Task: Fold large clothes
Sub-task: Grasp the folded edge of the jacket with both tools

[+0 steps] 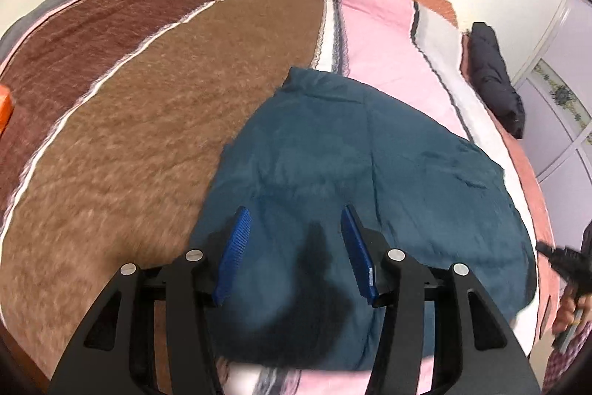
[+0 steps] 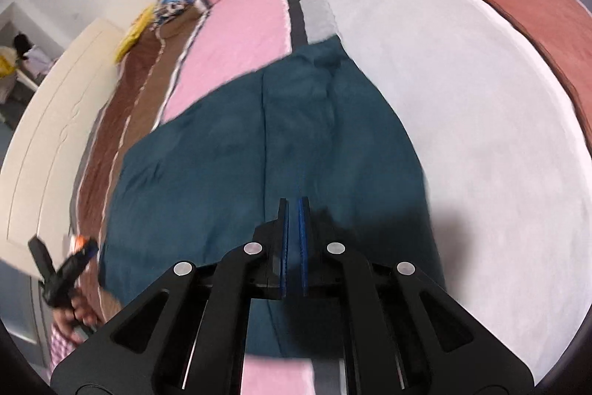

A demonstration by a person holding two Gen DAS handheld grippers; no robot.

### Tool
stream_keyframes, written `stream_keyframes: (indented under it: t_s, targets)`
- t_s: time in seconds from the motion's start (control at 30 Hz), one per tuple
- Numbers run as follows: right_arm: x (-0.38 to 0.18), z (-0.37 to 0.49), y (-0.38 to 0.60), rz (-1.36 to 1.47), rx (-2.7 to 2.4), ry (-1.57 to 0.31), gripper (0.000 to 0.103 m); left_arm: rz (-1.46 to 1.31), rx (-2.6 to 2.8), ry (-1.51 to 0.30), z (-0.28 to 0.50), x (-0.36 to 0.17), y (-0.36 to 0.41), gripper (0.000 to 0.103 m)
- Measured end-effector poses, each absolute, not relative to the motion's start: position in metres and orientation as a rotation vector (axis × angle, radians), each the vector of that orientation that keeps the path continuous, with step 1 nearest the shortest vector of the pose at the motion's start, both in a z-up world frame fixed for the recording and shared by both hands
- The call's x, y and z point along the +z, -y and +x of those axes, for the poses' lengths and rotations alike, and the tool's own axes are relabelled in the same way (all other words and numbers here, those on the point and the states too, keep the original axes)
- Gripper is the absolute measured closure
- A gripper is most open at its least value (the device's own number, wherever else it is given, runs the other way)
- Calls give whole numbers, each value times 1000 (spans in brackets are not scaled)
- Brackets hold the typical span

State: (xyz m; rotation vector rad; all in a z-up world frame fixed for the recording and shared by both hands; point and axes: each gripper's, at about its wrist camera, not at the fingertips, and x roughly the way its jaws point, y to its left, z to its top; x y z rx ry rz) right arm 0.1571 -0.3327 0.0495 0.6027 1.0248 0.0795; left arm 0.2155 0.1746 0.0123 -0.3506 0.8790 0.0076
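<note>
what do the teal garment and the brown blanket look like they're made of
Teal garment: looks like a smooth matte woven fabric, maybe lightly padded; soft creases, stitched seams, no sheen. Brown blanket: seems a fuzzy fleece or brushed wool; visible nap, pale fringed edging. Blur leaves both uncertain.

Your left tongs [image 1: 296, 221] stand apart with nothing between the blue pads [image 1: 236, 247], hanging over the near part of the teal garment [image 1: 370, 173]. The garment lies spread on the bed [image 1: 129, 136], running ahead and to the right of the tongs. A dark bundle [image 1: 495, 76] sits far right, beyond the garment. Your other hand [image 1: 569, 313] shows at the right edge.
</note>
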Motion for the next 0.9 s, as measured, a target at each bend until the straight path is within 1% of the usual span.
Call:
stream_keyframes:
  t_s: [0.07,0.13,0.17,0.23,0.33,0.4,0.5,0.57,0.7,0.73,0.8,0.87,0.9]
  targets:
    - [41,130,336,601,64,-1044,97,-334,9,-903,206,5,-175,52]
    - [21,121,337,587,40,-1088,97,-304,47,-952,205,-12,-177,52]
    - [10,120,337,584,19,-1110,100,-301,63,-978,208,-23,-178,51]
    - [-7,125,340,602,-2,-1132,103,-334,81,-999,212,-36,-185,44]
    - [-17,127,342,636,-22,-1142,103,-450,106,-1014,213,-46,-196,42]
    - [-7,126,340,625,-28,-1125,96,-482,121,-1001,206,-39,-200,42]
    - [11,116,341,623,-13,-1074,92,-487,111,-973,190,-24,-204,43]
    - [23,103,344,625,-7,-1043,84,-483,102,-947,178,-14,-204,43]
    - [28,74,346,654,-1,-1015,79,-515,55,-928,152,-2,-201,42]
    - [26,67,346,674,5,-1017,78,-531,44,-928,148,-1,-201,38]
    - [22,55,342,702,10,-1032,69,-589,16,-928,137,-4,-199,37]
    - [15,46,336,740,24,-1045,57,-669,-8,-941,133,-12,-197,31]
    - [11,42,333,753,31,-1049,54,-720,-19,-948,132,-18,-197,25]
